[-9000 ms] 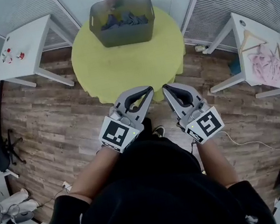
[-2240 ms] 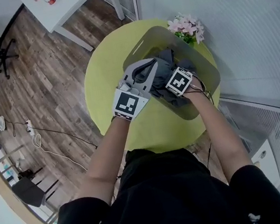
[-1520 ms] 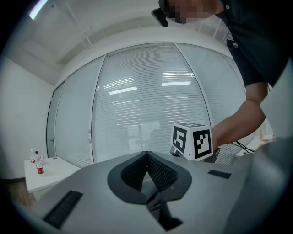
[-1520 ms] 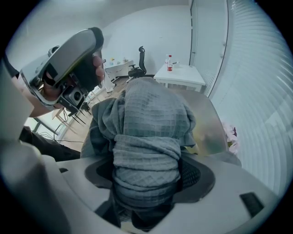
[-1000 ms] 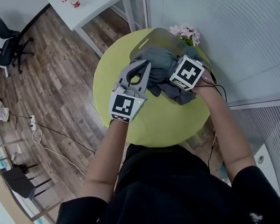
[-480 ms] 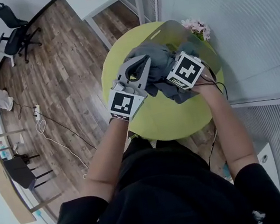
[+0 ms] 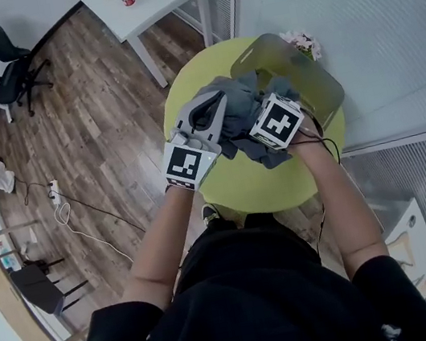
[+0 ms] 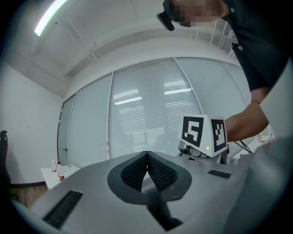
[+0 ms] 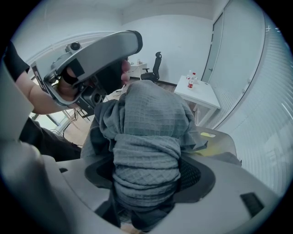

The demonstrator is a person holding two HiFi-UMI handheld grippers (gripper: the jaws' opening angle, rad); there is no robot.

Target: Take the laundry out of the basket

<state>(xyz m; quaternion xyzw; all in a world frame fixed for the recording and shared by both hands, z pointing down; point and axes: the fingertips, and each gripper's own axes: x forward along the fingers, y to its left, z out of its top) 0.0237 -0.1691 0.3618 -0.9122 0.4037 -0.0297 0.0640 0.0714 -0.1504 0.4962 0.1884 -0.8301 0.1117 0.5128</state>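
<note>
Beside the basket [image 7: 302, 76]: right gripper [image 9: 146, 178] clamps a grey garment [image 9: 146, 119]; left gripper [image 8: 147, 157] closed, empty.
Likely soft, light; grip bunched folds.

Bright even light; ceiling strip light [image 8: 49, 19] glares; fisheye edges dark

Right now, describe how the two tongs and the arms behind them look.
The left tongs and right tongs are light grey plastic, dark textured pads, each with a white cube of black square markers. A thin black cable trails from the right one. Black short-sleeved top, bare forearms.
</note>
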